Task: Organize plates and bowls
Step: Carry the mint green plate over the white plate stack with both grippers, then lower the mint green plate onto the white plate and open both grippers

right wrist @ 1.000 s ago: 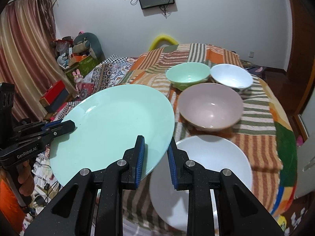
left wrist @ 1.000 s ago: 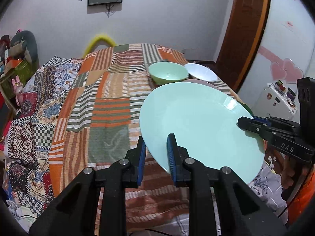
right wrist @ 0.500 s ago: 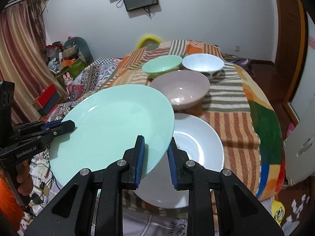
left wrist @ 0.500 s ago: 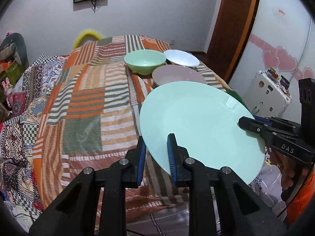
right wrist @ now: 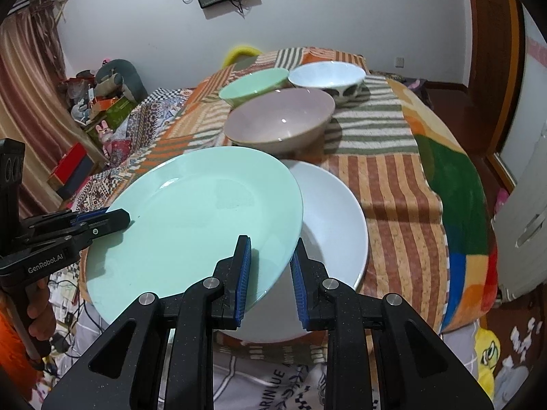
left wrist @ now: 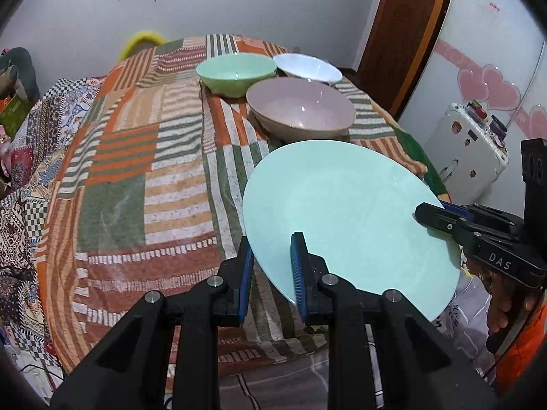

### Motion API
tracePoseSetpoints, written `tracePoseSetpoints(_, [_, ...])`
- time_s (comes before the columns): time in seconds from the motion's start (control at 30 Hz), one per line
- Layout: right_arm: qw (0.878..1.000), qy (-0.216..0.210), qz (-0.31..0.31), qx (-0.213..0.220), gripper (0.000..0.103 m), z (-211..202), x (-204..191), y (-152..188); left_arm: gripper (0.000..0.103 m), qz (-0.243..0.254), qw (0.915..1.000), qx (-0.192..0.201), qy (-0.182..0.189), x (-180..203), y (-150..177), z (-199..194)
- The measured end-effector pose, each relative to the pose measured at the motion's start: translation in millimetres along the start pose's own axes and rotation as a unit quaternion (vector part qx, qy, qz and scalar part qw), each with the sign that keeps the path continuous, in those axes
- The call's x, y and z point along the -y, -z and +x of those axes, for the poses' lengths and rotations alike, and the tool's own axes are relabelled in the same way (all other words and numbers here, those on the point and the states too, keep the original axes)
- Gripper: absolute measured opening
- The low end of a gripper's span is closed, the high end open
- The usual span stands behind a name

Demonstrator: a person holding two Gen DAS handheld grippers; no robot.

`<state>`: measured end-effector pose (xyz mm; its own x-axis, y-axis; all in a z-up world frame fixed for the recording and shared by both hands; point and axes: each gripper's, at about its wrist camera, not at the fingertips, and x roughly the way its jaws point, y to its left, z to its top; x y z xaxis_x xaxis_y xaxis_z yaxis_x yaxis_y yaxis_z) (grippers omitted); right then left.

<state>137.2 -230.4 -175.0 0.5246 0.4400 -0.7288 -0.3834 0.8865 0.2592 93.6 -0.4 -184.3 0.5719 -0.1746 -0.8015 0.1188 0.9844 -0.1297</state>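
Observation:
A mint green plate [left wrist: 345, 215] [right wrist: 198, 225] hangs tilted above the near edge of the bed, held from both sides. My left gripper [left wrist: 271, 256] is shut on its near rim. My right gripper [right wrist: 270, 259] is shut on the opposite rim. Each gripper shows in the other's view, the right gripper [left wrist: 441, 217] at the plate's right edge and the left gripper [right wrist: 102, 220] at its left edge. Under the green plate lies a white plate [right wrist: 331, 212], partly covered by it. Behind stand a pinkish bowl [left wrist: 301, 107] [right wrist: 280, 123], a green bowl [left wrist: 236, 70] [right wrist: 254, 83] and a white bowl [left wrist: 307, 68] [right wrist: 328, 75].
A striped patchwork blanket [left wrist: 136, 171] [right wrist: 393, 184] covers the bed that bears the dishes. A white suitcase [left wrist: 465, 147] stands at the right near a brown door [left wrist: 403, 34]. Boxes and toys [right wrist: 99, 102] pile up at the left. A person's hand [right wrist: 37, 304] grips the left handle.
Both grippers carried the green plate forward and down toward the bed. The bowls came nearer in both views, and the green plate now overlaps the white plate.

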Motion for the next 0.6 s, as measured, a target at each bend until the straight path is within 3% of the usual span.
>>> tracePoseSetpoints(0.6, [0.999,0.011,0.028,-0.032,0.021,19,26,12,0.022,0.003,0.9988,-0.049,0.006,13,-5,51])
